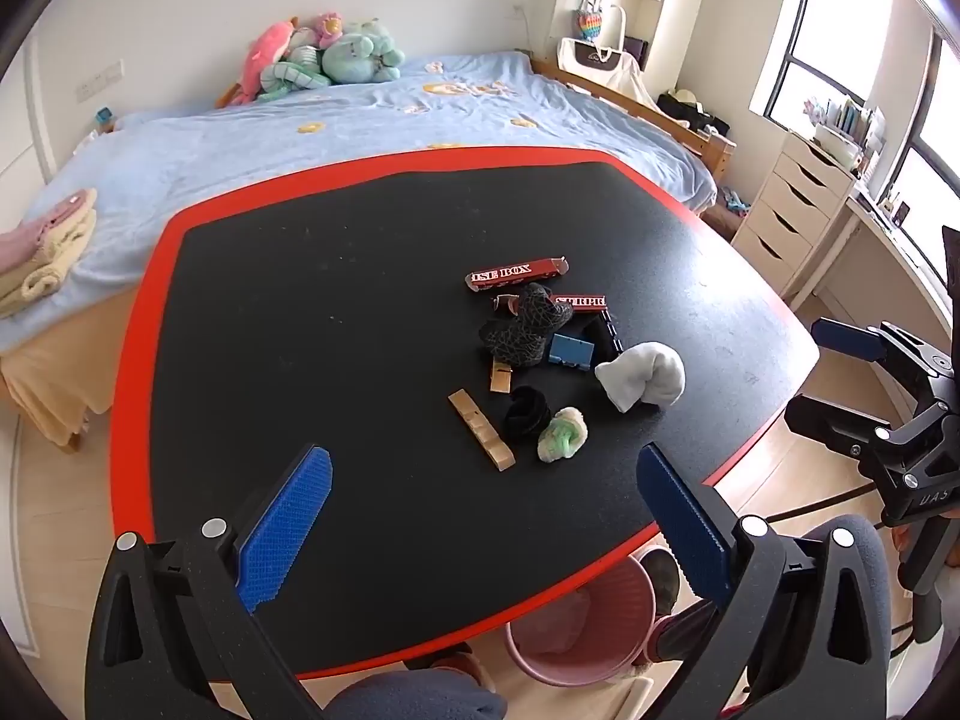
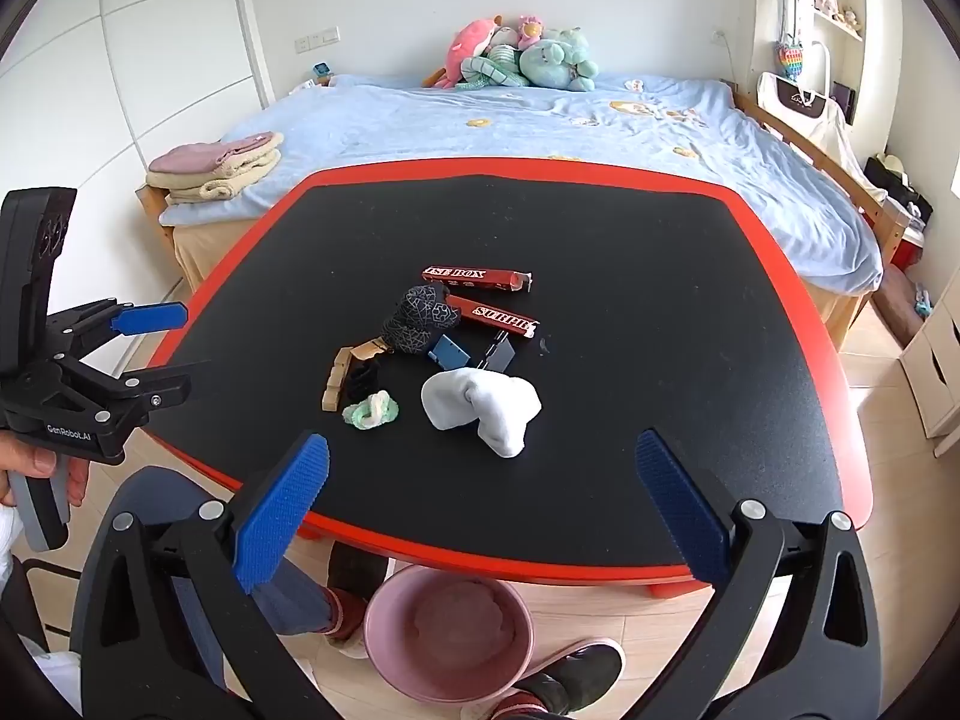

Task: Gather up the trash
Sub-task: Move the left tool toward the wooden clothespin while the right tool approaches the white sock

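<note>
A pile lies mid-table on the black, red-edged table (image 1: 300, 300): two red boxes (image 1: 516, 273) (image 2: 477, 277), a black patterned sock (image 1: 525, 324) (image 2: 420, 318), a small blue box (image 1: 570, 351) (image 2: 447, 351), tan wooden strips (image 1: 480, 429) (image 2: 336, 381), a black rolled sock (image 1: 525, 411), a green-white sock ball (image 1: 561, 432) (image 2: 372, 411) and a white sock (image 1: 642, 381) (image 2: 480, 408). My left gripper (image 1: 480, 510) is open and empty, short of the pile; it also shows in the right wrist view (image 2: 168, 348). My right gripper (image 2: 480, 504) is open and empty, near the white sock; it also shows in the left wrist view (image 1: 822, 372).
A pink bin (image 2: 450, 630) (image 1: 576, 624) stands on the floor under the table's near edge, beside the person's feet. A bed (image 2: 540, 120) with plush toys and folded towels lies behind the table. White drawers (image 1: 792, 198) stand at right.
</note>
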`<state>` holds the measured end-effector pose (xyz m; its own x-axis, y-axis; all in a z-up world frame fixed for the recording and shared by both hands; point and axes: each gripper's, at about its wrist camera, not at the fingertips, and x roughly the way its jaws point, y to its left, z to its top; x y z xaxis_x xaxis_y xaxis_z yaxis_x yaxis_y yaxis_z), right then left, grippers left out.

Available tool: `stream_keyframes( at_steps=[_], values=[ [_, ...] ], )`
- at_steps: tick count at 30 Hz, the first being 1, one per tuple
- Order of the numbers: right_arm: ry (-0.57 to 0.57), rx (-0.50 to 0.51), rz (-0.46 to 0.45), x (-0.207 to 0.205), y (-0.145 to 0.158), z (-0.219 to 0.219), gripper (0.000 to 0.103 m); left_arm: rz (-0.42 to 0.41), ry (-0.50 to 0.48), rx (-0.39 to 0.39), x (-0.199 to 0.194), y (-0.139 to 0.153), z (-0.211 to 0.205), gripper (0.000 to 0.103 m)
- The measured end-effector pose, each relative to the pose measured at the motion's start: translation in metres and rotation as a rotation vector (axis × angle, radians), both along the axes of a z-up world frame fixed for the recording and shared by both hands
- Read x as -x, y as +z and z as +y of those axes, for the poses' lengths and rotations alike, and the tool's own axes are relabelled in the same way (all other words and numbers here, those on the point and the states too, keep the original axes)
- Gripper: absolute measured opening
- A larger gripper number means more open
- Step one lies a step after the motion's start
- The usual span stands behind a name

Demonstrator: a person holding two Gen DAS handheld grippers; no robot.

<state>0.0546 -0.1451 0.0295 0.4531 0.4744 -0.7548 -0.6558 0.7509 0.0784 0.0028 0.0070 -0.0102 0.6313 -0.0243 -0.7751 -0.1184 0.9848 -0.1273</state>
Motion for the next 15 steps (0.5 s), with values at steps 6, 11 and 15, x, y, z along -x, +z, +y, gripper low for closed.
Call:
stream_keyframes(
  at_steps=[6,11,15],
  values=[
    [0.002,0.001,0.0,-0.0001,-0.0001,-0.0012,0.1,0.003,0.0,-0.002,-0.0017,-0.0003,0.0002,0.097],
    [0.0,0.001,0.001,-0.0005,-0.0014,0.0001,0.1,0.005,0.0,-0.001,-0.0017,-0.0006,0.0004,0.097],
    [-0.001,0.001,0.002,-0.0013,-0.0023,0.0023,0.1,0.008,0.001,-0.002,-0.0028,-0.0025,0.0012,0.097]
  ],
)
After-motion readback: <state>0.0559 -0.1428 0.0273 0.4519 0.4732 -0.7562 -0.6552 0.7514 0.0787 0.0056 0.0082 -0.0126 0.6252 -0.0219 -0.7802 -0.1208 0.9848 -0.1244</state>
